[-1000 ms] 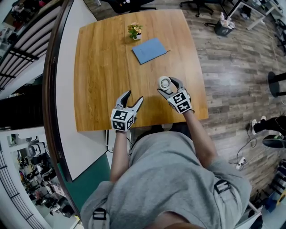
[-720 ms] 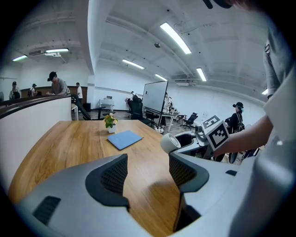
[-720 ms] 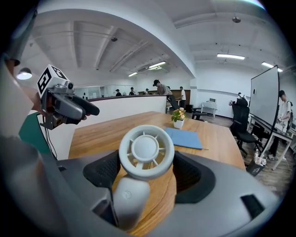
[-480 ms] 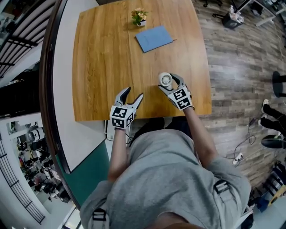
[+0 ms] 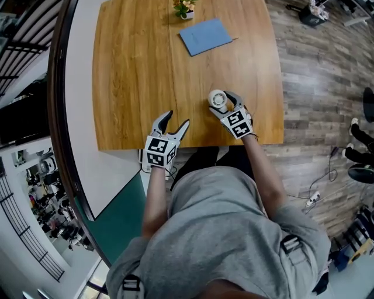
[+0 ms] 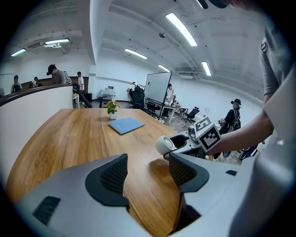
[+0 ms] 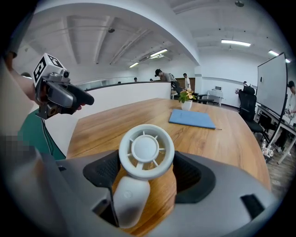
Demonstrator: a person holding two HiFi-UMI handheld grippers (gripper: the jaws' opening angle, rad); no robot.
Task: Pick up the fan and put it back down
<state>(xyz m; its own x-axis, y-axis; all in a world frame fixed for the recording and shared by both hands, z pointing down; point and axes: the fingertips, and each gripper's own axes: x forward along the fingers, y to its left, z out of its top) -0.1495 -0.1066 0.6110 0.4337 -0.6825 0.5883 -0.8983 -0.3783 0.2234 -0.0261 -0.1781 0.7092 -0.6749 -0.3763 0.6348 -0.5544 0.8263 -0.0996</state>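
A small white handheld fan (image 7: 146, 150) stands upright between the jaws of my right gripper (image 7: 147, 173), its round head level with the pads and its handle (image 7: 131, 200) pointing down. The right gripper (image 5: 227, 105) is shut on the fan (image 5: 218, 99) at the table's near right. The left gripper view catches the fan (image 6: 165, 144) and the right gripper (image 6: 185, 140) from the side. My left gripper (image 5: 173, 125) is open and holds nothing, by the table's front edge, well left of the fan. Its pads (image 6: 114, 174) frame bare wood.
The wooden table (image 5: 134, 70) carries a blue notebook (image 5: 205, 36) and a small potted plant (image 5: 184, 8) at its far side. A curved white wall (image 5: 79, 87) runs along the left. Wood floor (image 5: 315, 87) lies to the right, close past the fan.
The head view has shifted, so the table sits higher in the frame. Both grippers and the fan keep about the same places on the table.
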